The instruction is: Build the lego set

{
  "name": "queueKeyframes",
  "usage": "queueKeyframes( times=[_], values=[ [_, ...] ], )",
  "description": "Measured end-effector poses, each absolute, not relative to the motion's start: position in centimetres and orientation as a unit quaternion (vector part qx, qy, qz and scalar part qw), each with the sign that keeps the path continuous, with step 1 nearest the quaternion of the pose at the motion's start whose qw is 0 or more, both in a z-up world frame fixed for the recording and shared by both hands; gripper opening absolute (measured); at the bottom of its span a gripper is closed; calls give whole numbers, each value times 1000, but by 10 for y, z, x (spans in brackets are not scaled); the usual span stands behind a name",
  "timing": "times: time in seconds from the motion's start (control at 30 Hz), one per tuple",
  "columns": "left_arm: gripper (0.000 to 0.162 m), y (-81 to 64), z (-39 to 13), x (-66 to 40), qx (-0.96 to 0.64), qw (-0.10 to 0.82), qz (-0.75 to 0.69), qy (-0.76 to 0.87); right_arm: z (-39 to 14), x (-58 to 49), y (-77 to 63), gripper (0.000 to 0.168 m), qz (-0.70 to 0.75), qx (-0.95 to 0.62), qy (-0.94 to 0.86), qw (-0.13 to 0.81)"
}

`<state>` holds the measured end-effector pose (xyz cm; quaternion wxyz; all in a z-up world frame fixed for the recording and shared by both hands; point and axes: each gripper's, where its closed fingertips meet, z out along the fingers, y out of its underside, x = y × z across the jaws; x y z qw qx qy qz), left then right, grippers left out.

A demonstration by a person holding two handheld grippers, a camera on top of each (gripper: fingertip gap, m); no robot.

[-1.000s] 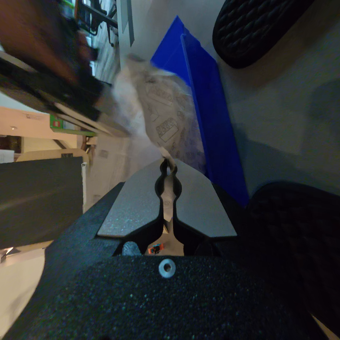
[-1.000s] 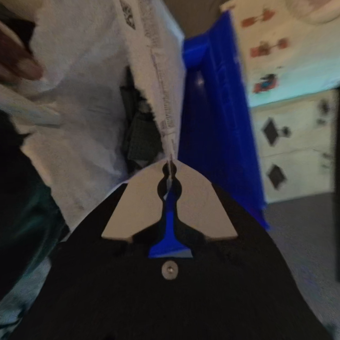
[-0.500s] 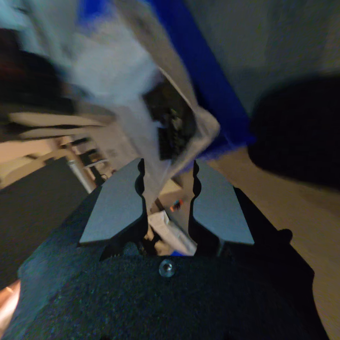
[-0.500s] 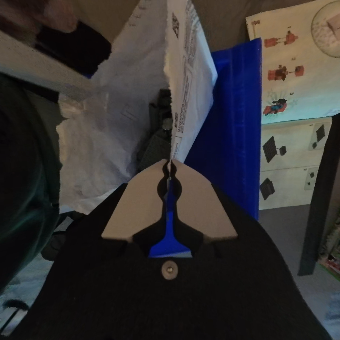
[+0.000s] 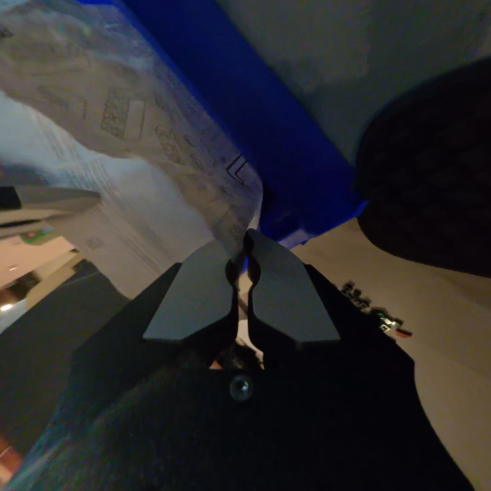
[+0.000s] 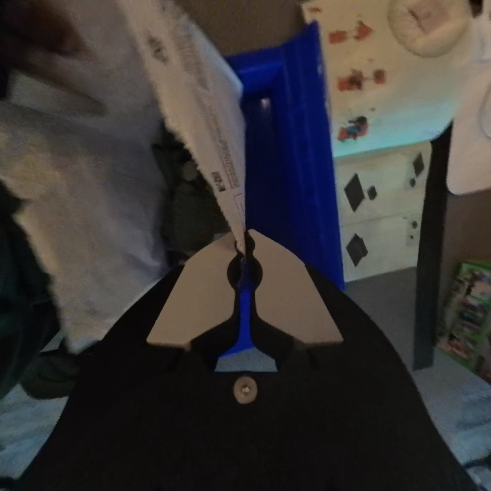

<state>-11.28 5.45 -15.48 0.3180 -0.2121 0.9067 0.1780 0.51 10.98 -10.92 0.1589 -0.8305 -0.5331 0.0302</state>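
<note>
Your right tool (image 6: 245, 236) has its tips pinched together on the torn edge of the white paper parts bag (image 6: 114, 159), right at the tip. The bag fans out ahead and to the left of that tool, ripped open, with dark pieces (image 6: 186, 202) showing inside the tear; none look tipped out yet.

Your left tool (image 5: 243, 236) looks nearly closed, tips almost meeting on a lower corner of the same bag (image 5: 148, 127), which rises ahead and to its left. Blur there, so the grip is probably on paper but not certain.

Just beyond both tools, ahead and slightly right, stands the blue bin (image 6: 287, 148), with the bag's opening next to its wall. Likely that's where the pieces get dumped.

Right of your left tool, a few small loose bricks (image 5: 372, 310) lie on the pale surface (image 5: 438, 372).

Farther ahead-right of your right tool, the instruction sheets (image 6: 377, 186) lie open.

Progress: very early. Bag opened, contents still inside, nothing assembled in view. Left: empty the bag, sort, all building.
</note>
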Motion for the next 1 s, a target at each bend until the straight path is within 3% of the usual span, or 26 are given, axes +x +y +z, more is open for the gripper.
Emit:
queueKeyframes(
  times=[0.3, 0.6, 0.83, 1.0],
  values=[
    [0, 46, -158, -116, -226, 373, 206, 876, -108, 7, 99, 0, 76, -834, -513, 186],
    [0, 71, -136, -99, -331, 413, 88, 844, -99, -1, 109, 2, 136, -820, -491, 261],
    [0, 104, -133, -90, -414, 427, 26, 803, -65, 30, 108, 35, 306, -780, -393, 378],
    [0, 118, -116, -80, -445, 432, 18, 784, -67, 59, 73, 47, 365, -753, -334, 433]
  ],
)
